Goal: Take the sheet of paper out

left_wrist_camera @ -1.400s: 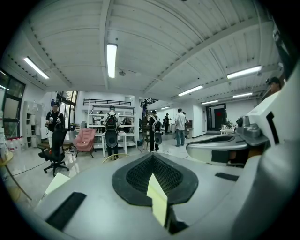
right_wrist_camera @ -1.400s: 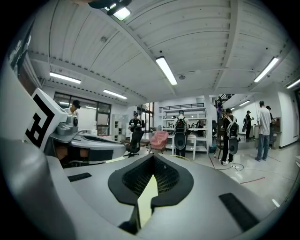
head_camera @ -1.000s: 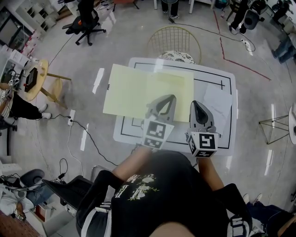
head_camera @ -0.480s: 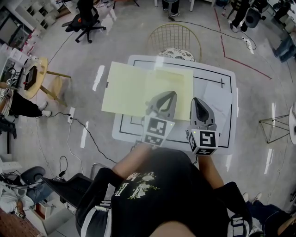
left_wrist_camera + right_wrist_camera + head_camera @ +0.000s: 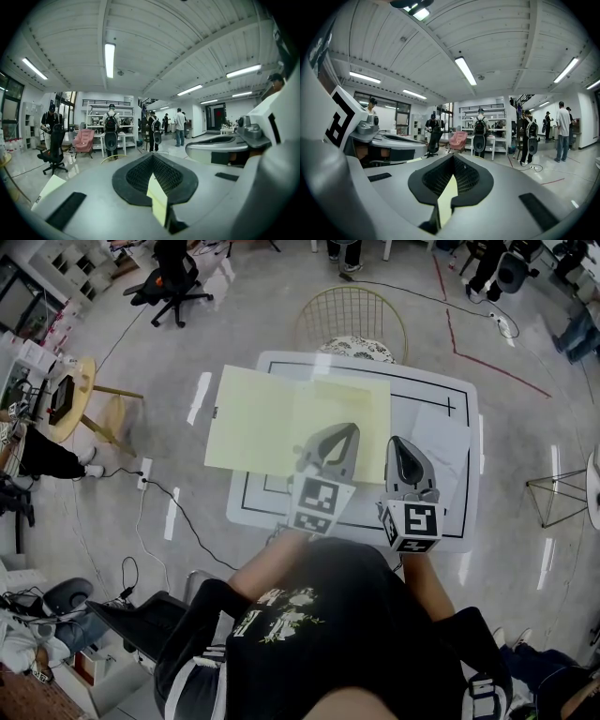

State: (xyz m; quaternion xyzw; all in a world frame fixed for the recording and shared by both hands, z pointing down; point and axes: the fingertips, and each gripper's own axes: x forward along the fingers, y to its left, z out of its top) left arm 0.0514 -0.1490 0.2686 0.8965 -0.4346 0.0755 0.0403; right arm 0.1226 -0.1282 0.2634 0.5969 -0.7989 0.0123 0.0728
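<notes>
A large pale yellow sheet of paper (image 5: 281,423) hangs flat over the white table (image 5: 441,390), reaching past its left edge. My left gripper (image 5: 349,431) is shut on the sheet's near right part. Beside it, my right gripper (image 5: 395,442) is shut on the sheet's right edge. In the left gripper view a yellow sliver of the sheet (image 5: 157,197) shows pinched between the left gripper's (image 5: 152,161) dark pads. The right gripper view shows the same sheet (image 5: 446,197) clamped in the right gripper (image 5: 452,160).
A white sheet (image 5: 442,454) lies on the table's right side, inside a black outline. A gold wire chair (image 5: 352,320) stands behind the table. A round wooden stool (image 5: 80,399) and floor cables (image 5: 173,512) lie to the left. People stand in the distance.
The yellow sheet and both grippers have drifted slightly to the left and away from me. Both grips are unchanged.
</notes>
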